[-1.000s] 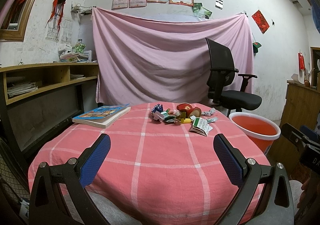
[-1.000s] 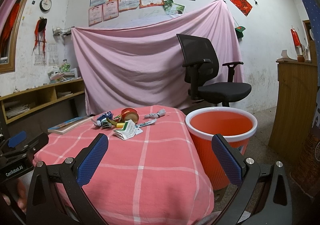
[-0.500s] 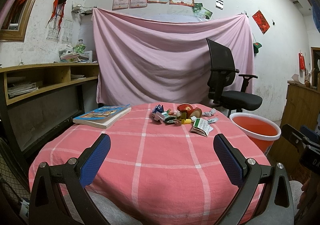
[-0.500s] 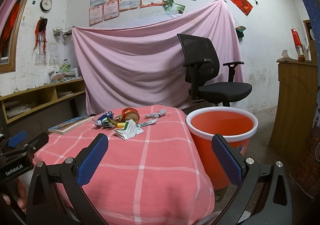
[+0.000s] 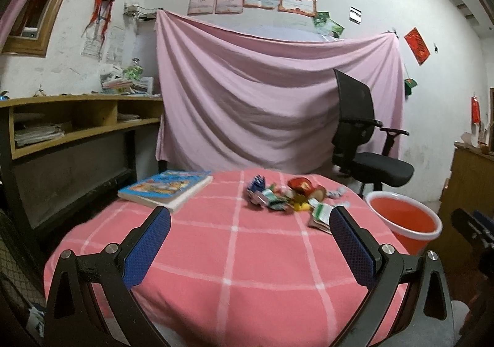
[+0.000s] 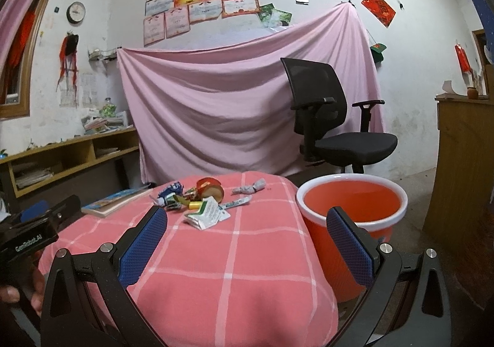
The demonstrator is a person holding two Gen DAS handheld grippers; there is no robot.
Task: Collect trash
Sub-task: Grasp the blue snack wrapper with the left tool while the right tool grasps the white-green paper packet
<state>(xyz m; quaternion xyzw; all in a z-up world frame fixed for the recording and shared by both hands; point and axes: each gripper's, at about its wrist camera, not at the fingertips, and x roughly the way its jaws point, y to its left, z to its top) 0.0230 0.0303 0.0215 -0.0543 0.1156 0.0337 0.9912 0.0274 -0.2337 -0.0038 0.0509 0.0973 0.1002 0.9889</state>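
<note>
A heap of trash lies at the far middle of the pink checked table: crumpled wrappers, a red round lid, a white-green packet. It also shows in the right wrist view. An orange bucket stands on the floor right of the table, also in the right wrist view. My left gripper is open and empty, above the table's near half. My right gripper is open and empty, near the table's right edge beside the bucket.
A book lies at the table's far left. A black office chair stands behind the bucket. A wooden shelf unit is at the left, a wooden cabinet at the right. A pink sheet hangs behind.
Both grippers have moved forward a little toward the trash heap. Both stay open and empty. Nothing on the table has moved.
</note>
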